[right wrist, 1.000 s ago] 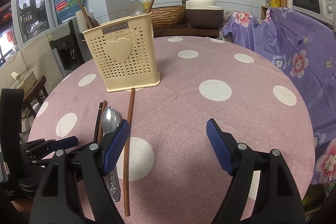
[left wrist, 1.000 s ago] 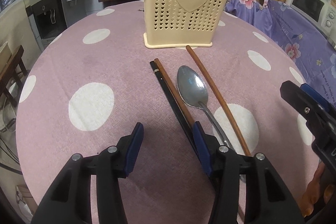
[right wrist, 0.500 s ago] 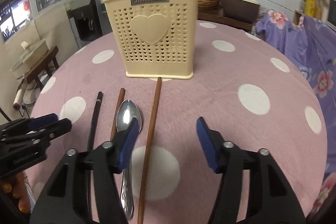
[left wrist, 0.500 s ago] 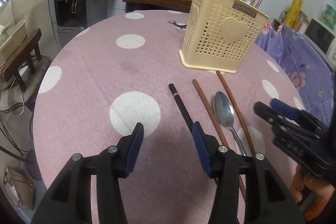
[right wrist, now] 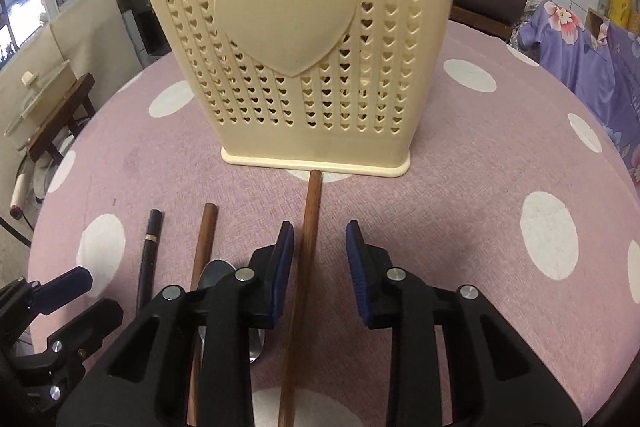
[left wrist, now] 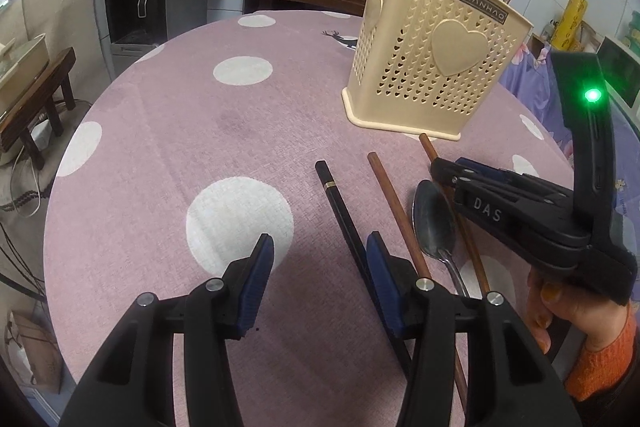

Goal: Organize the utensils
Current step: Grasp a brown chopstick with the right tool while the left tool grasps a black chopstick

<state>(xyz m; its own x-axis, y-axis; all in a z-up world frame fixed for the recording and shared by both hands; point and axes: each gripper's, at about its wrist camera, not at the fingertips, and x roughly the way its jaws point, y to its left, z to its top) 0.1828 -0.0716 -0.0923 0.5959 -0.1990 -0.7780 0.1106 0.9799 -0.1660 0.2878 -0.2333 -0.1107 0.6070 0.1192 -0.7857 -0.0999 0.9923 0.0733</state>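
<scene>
On the polka-dot surface [left wrist: 160, 155] lie four loose utensils, left to right: one black chopstick [left wrist: 340, 211], one brown chopstick [left wrist: 394, 211], one spoon [left wrist: 434, 223], and one more brown chopstick [right wrist: 308, 239]. Behind them stands one cream holder [left wrist: 432, 67] — the left view alone shows two brown chopsticks and a spoon bowl standing in it. The left gripper [left wrist: 320, 279] gapes open, empty, beside the black chopstick. The right gripper [right wrist: 320, 259] — jaws apart — straddles the rightmost chopstick, clear only in its own view.
</scene>
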